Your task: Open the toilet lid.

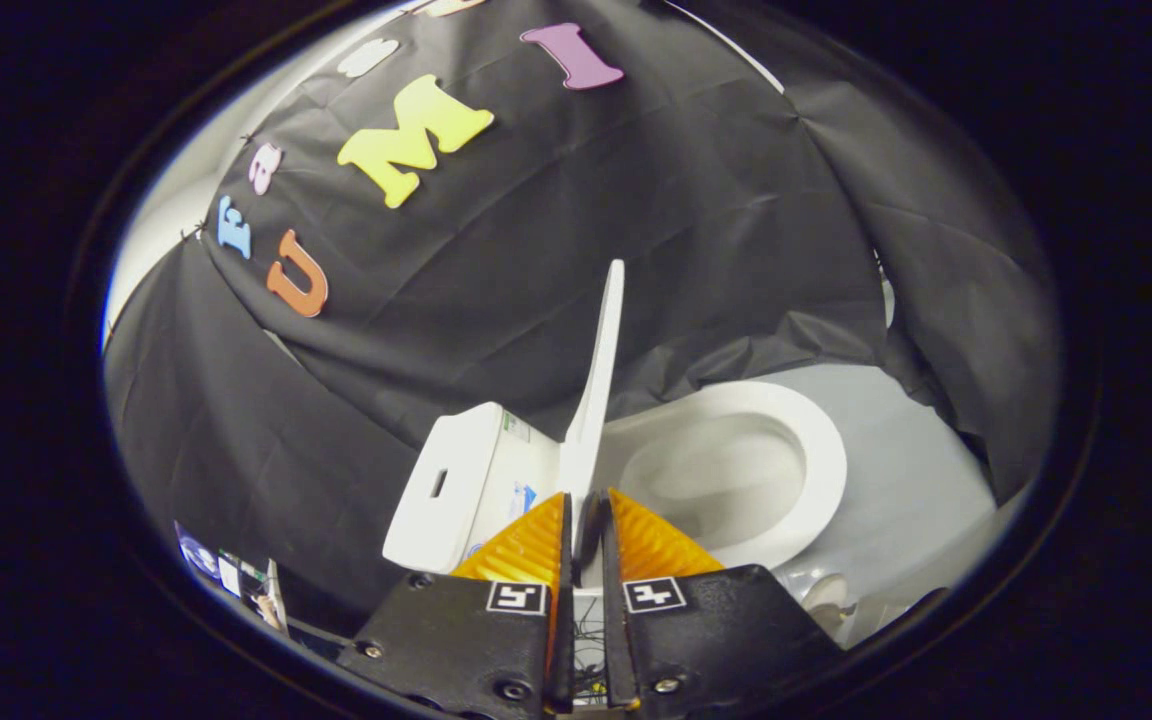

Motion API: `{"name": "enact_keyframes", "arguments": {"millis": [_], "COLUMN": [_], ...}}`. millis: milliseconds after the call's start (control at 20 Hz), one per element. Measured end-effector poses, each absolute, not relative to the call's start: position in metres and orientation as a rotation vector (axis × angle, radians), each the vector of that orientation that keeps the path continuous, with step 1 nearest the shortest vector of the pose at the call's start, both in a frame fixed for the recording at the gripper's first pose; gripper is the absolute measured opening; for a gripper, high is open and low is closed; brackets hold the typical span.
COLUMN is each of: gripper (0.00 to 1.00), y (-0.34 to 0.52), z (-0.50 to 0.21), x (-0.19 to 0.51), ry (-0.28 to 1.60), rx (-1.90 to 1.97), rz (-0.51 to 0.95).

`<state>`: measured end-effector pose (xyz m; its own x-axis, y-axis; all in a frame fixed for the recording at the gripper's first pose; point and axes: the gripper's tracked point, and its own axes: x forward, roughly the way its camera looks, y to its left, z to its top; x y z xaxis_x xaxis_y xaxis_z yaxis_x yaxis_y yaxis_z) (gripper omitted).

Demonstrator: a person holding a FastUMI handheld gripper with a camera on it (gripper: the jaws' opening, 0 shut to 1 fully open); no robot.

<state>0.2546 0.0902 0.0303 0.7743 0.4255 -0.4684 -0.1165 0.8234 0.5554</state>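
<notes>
Between my gripper's (586, 512) clenched jaws, the toilet lid (600, 385) stands upright off the seat (816, 440); I only need to let go.

Your toilet lid (598, 380) is a thin white panel, seen edge-on and raised well clear of the seat, standing close to upright. Taking the tank (456, 485) as your landmark: the lid rises just beside it, on the side facing the bowl, and its top edge reaches well above the tank's top. The lid's lower part sits between the two fingers of your hand-held gripper (586, 520), which lie close against it on either side. The white oval seat (821, 470) lies flat and uncovered beyond the lid, on the far side from the tank, with the pale bowl (716, 475) showing inside its ring.
</notes>
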Motion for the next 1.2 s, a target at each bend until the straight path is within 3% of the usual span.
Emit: {"name": "enact_keyframes", "arguments": {"millis": [1200], "gripper": [0.21], "y": [0.242], "z": [0.088], "x": [0.246], "ry": [0.584], "rx": [0.267], "rz": [0.394]}}
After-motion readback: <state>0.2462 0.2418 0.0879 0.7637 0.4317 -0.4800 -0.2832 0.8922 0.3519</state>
